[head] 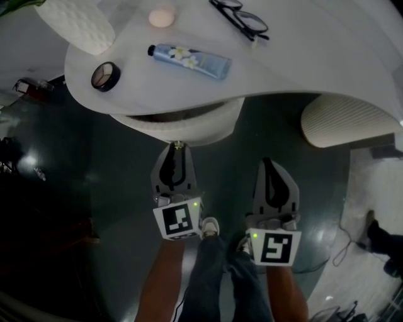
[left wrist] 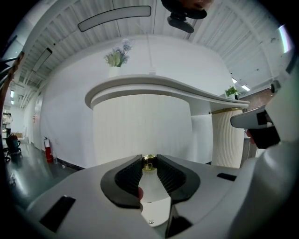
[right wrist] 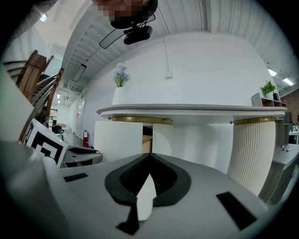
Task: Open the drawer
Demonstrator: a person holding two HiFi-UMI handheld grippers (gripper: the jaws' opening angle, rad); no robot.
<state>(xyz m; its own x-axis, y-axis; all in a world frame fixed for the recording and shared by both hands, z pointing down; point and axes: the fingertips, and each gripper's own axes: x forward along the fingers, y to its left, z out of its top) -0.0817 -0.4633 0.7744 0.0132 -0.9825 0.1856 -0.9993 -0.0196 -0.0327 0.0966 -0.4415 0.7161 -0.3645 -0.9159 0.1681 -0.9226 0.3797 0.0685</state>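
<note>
The white curved drawer stands out a little from under the white table top, with a dark gap behind its front. Its small brass knob sits at the tips of my left gripper. In the left gripper view the knob is pinched between the black pads, so my left gripper is shut on it. My right gripper hangs to the right of the drawer, apart from it, its jaws shut on nothing. The right gripper view shows the drawer pulled out beside a wooden opening.
On the table lie a blue hand-cream tube, black glasses, a round compact and a peach ball. A ribbed white pedestal stands to the right. The person's legs and shoes are below, on a dark glossy floor.
</note>
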